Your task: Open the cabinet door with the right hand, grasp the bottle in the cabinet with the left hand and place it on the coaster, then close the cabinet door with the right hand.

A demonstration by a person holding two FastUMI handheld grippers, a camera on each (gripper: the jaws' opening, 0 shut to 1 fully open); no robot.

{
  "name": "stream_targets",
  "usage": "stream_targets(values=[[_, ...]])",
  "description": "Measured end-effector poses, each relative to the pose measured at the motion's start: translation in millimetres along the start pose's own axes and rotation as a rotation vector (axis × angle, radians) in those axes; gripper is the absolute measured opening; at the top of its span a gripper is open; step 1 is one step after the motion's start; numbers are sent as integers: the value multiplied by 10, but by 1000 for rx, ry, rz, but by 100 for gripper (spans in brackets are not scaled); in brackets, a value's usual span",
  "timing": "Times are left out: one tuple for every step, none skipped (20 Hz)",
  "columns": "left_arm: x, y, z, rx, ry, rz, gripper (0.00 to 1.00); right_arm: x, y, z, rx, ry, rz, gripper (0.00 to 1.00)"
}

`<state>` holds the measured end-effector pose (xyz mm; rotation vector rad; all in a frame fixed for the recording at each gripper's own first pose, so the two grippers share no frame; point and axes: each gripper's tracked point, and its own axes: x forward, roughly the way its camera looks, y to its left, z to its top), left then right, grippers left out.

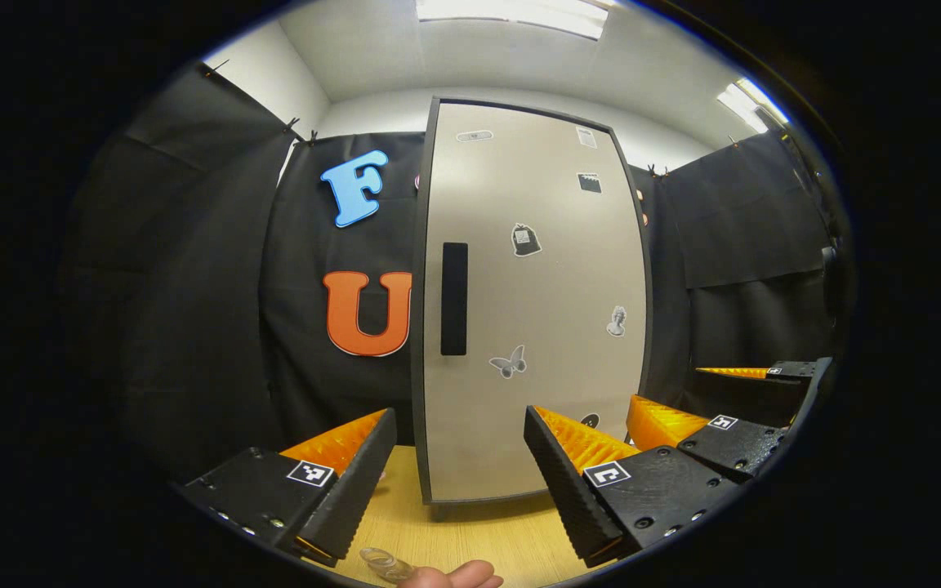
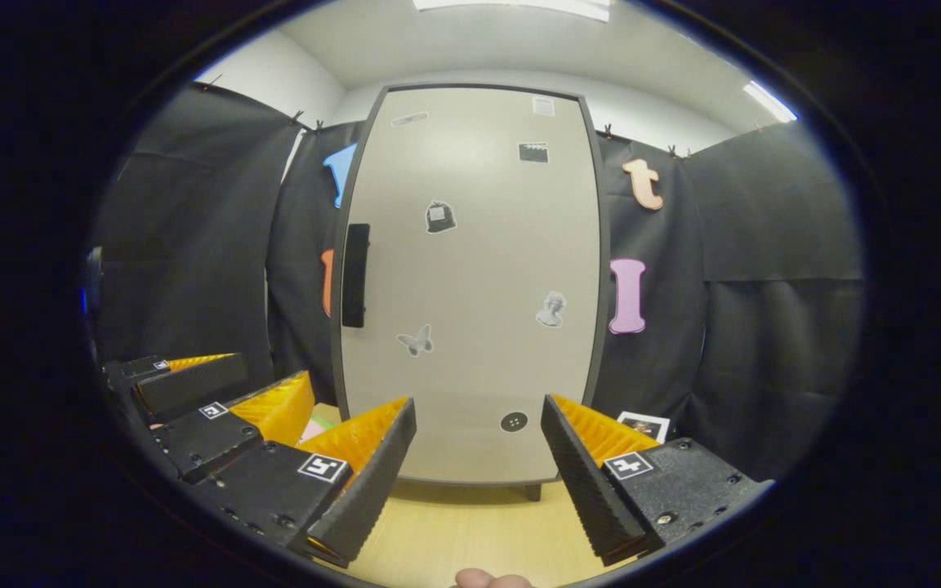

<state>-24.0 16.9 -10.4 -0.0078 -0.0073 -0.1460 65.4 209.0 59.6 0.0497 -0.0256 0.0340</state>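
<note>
The cabinet (image 1: 536, 310) stands on the wooden table with its grey door shut, so the bottle inside is hidden. A tall black handle (image 1: 454, 298) runs down the door's left edge; it is also in the right gripper view as handle (image 2: 354, 275) on the door (image 2: 479, 269). My left gripper (image 1: 462, 482) is open and empty, a short way in front of the door's lower part. My right gripper (image 2: 479, 474) is open and empty too, level with the door's bottom. A clear round piece (image 1: 385, 563), perhaps the coaster, lies at the table's near edge.
Each gripper sees the other beside it: the right gripper (image 1: 711, 400) off to the right, the left gripper (image 2: 225, 396) off to the left. A pink and green flat thing (image 2: 315, 429) lies left of the cabinet, a small picture card (image 2: 644, 425) to its right. Wooden tabletop (image 1: 479, 539) lies below.
</note>
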Motion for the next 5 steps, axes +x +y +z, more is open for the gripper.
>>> stream_targets(values=[[-12, -16, -7, 6, 4, -4, 95, -6, -9, 8, 7, -2, -2, 96], [-6, -23, -6, 13, 5, -4, 95, -8, -14, 7, 9, -2, -4, 96], [-12, -32, -1, 14, 3, -7, 95, -25, -24, 1, 8, 0, -6, 95], [-15, -36, -10, 13, 3, -10, 95, -25, -15, -4, 8, 2, -7, 95], [-23, -42, -7, 11, 2, -12, 95, -43, -16, -5, 7, 3, -7, 95]])
